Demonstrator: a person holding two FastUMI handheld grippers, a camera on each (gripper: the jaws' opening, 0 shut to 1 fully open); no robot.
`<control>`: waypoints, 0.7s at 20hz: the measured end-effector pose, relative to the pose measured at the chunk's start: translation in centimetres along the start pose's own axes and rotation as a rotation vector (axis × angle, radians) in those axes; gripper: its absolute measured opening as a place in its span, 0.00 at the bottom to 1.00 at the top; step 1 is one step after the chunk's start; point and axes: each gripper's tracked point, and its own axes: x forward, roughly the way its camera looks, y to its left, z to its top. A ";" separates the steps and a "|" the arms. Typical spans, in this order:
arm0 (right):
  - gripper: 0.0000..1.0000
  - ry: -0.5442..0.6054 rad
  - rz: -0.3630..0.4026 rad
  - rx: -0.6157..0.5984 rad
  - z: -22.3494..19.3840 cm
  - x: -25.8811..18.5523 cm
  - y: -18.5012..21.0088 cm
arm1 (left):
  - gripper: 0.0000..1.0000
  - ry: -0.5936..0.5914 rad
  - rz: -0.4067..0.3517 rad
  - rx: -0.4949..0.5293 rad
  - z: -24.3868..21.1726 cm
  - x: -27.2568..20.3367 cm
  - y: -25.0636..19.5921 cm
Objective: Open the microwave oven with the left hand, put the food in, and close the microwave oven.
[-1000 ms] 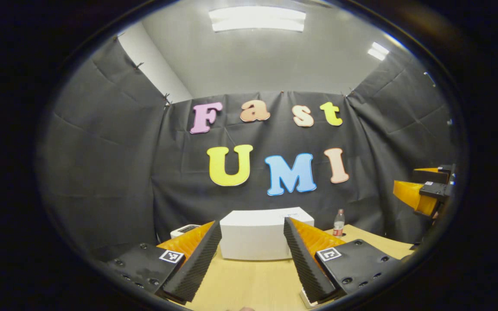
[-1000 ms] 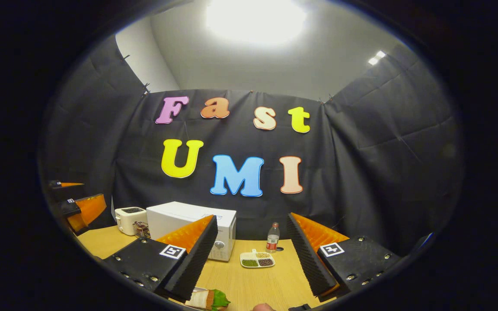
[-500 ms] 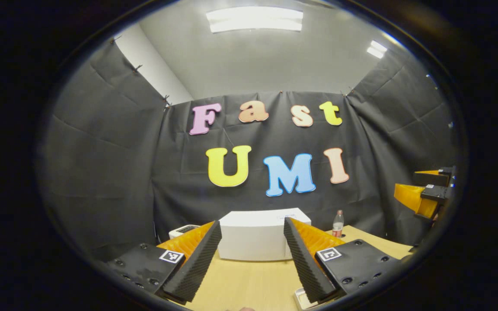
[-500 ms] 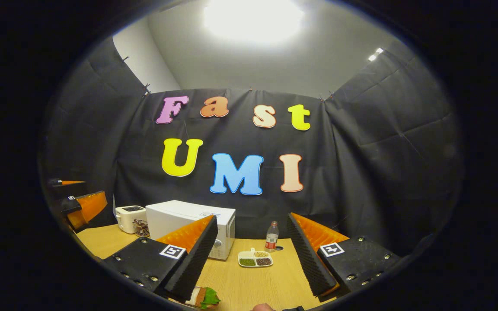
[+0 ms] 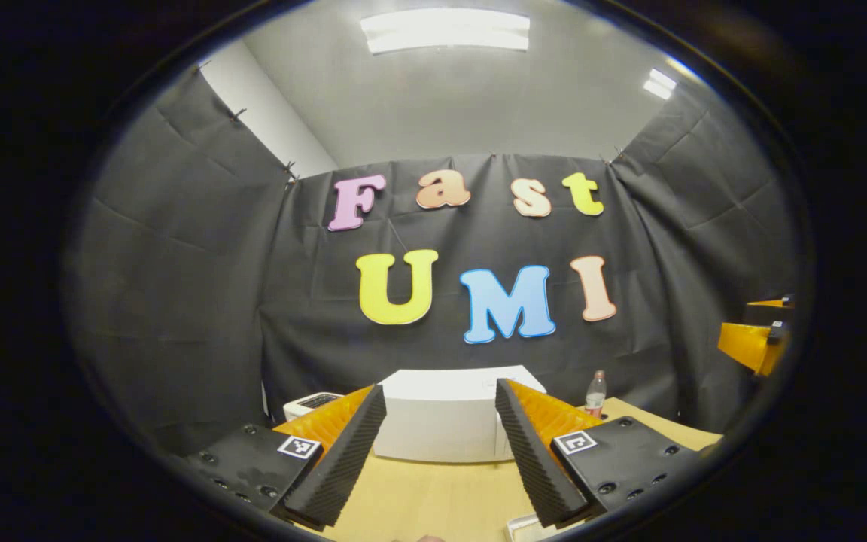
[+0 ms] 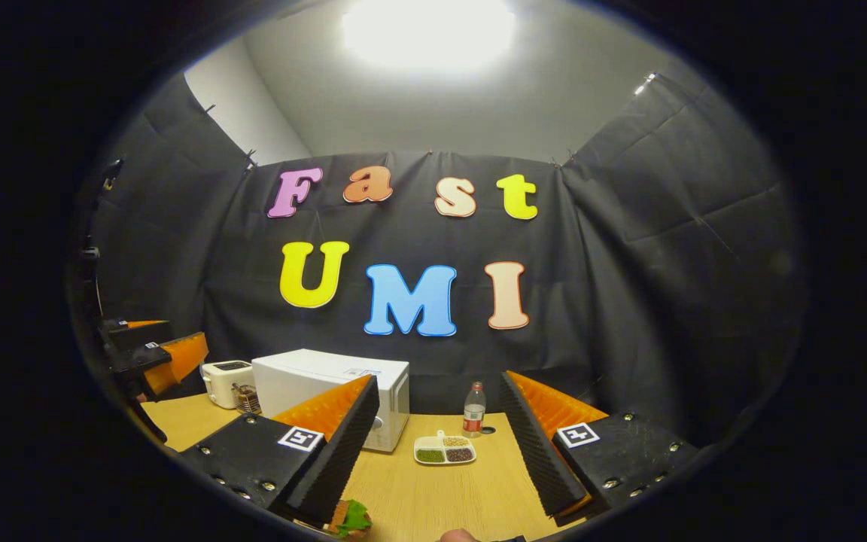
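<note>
Left gripper (image 5: 439,452) fingers apart, nothing between them, held above desk (image 5: 433,500). White microwave oven (image 5: 441,414) straight ahead between fingers, well apart, door shut. Right gripper (image 6: 439,452) fingers apart, gripping nothing. Food, sandwich with green leaf (image 6: 349,518), on desk just below right gripper's left finger, partly hidden by it. Toaster (image 6: 226,380) just beside microwave's left side; bottle (image 6: 473,410) and divided snack tray (image 6: 445,450) on desk right of microwave. Left gripper visible at left edge of right gripper view.

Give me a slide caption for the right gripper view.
Open right gripper faces white box-shaped microwave oven, door closed, on light wooden table.
</note>
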 end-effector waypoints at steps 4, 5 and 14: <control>0.97 -0.001 -0.078 -0.014 0.0 1.3 -1.1 | 1.00 -0.002 -0.053 -0.001 -1.8 5.1 -1.0; 0.96 0.003 -0.092 -0.013 0.1 1.6 -1.2 | 1.00 -0.002 -0.067 -0.001 -2.2 6.4 -1.3; 0.97 0.061 -0.212 -0.058 -1.4 4.1 -2.0 | 1.00 0.044 -0.200 -0.043 -8.2 16.7 -5.0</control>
